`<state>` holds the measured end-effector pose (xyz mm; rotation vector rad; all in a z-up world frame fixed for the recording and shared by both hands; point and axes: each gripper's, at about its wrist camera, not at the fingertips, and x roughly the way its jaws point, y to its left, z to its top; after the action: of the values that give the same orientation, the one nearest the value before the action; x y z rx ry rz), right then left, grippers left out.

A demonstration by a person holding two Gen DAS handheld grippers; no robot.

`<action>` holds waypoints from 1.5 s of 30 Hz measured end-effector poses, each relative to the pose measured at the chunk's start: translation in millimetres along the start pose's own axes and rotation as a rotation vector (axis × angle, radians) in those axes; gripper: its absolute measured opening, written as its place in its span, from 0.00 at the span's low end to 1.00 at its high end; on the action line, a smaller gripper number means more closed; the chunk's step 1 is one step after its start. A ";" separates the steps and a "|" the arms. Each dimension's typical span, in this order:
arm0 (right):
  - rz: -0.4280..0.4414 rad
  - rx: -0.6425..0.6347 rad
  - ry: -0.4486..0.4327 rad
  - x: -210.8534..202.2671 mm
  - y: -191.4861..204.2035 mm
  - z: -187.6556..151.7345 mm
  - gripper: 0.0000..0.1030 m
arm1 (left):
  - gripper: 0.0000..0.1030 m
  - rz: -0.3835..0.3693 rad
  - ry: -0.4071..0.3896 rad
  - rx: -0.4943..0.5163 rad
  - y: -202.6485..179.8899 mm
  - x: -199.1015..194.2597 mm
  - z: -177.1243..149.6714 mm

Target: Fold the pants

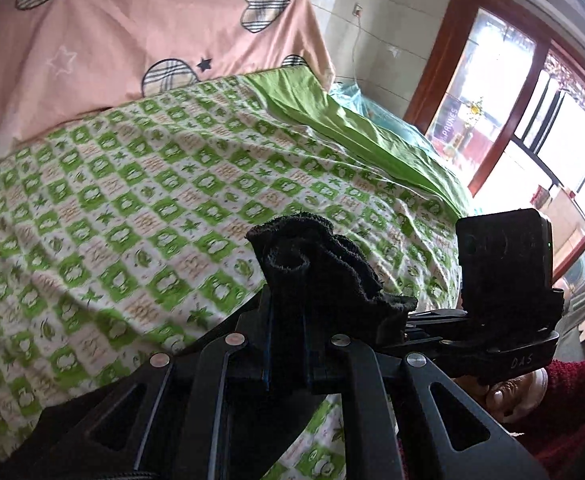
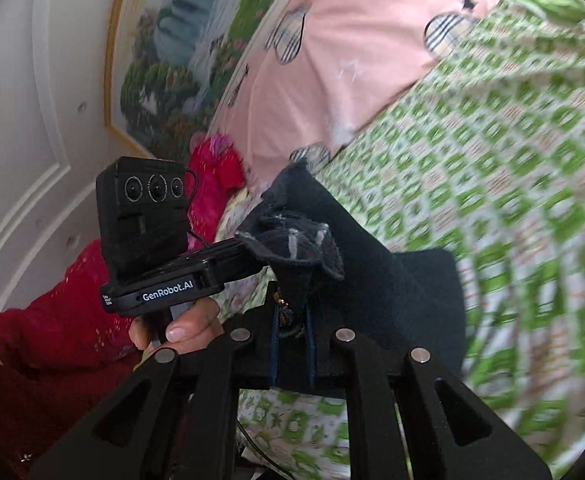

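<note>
The pants are black cloth. In the left wrist view my left gripper point(image 1: 288, 320) is shut on a bunched edge of the pants point(image 1: 312, 264), held up above the bed. My right gripper's body point(image 1: 500, 280) shows close on the right. In the right wrist view my right gripper point(image 2: 292, 320) is shut on another bunched edge of the pants point(image 2: 332, 240), with cloth hanging down to the right. My left gripper's body point(image 2: 148, 236) is close on the left, held by a hand point(image 2: 180, 328). The rest of the pants is hidden below both grippers.
A bed with a green and white checked sheet point(image 1: 152, 200) lies under both grippers. A pink quilt with plaid hearts point(image 1: 132, 32) lies at its far side. A window point(image 1: 532, 120) is to the right. Red clothing point(image 2: 52, 320) and a white wall panel point(image 2: 32, 120) are on the left.
</note>
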<state>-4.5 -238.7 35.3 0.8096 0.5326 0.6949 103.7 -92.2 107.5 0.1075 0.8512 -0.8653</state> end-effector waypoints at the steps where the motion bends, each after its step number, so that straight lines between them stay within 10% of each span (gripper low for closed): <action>1: 0.004 -0.001 0.018 10.2 0.7 -1.5 0.12 | 0.09 0.009 -0.005 -0.016 7.7 -4.8 -6.7; 19: -0.154 -0.077 0.231 94.1 -3.2 -41.4 0.15 | 0.06 0.075 0.001 -0.308 93.9 -1.1 -94.4; 25: -0.204 -0.149 0.306 108.9 7.3 -51.1 0.36 | 0.09 0.133 0.000 -0.415 110.9 -10.3 -115.2; 45: -0.110 -0.239 0.403 136.9 58.8 -53.6 0.50 | 0.50 0.318 -0.163 -0.756 117.3 -110.3 -209.5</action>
<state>29.7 -84.3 28.1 0.4122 0.8332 0.8070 19.3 140.2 14.4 -0.4731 0.9263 -0.2137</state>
